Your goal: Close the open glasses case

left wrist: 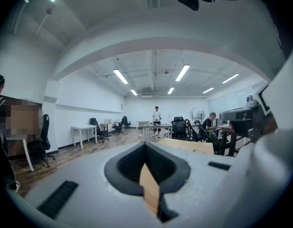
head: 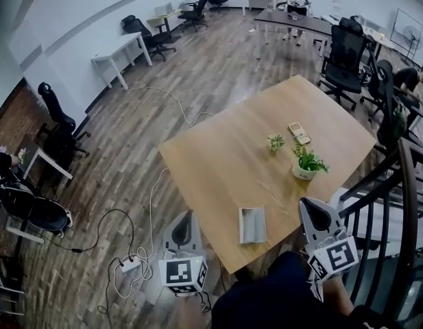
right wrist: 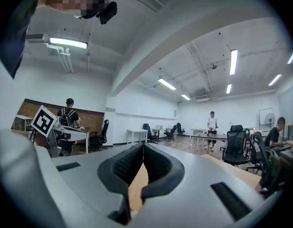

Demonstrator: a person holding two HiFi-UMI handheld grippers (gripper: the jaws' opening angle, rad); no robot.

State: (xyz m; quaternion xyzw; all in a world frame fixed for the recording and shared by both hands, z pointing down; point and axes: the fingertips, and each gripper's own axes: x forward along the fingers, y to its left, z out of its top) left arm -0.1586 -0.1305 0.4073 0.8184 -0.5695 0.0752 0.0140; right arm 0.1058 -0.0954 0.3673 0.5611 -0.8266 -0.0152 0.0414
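Note:
The glasses case [head: 252, 225] is a flat grey case lying open near the front edge of the wooden table [head: 225, 163], seen only in the head view. My left gripper [head: 186, 216] hangs off the table's front left corner, left of the case and apart from it, jaws shut with nothing in them. My right gripper [head: 312, 208] is off the table's front right edge, right of the case, also shut and empty. In the left gripper view the left gripper [left wrist: 145, 145] points level across the tabletop [left wrist: 186, 145]. The right gripper [right wrist: 143, 146] likewise looks level over the room.
On the table's right side stand a potted plant [head: 306, 163], a smaller plant [head: 275, 142] and a small wooden block [head: 299, 133]. A power strip [head: 129, 264] with cables lies on the floor at front left. A black railing [head: 396, 204] runs along the right. Office chairs and desks stand farther off.

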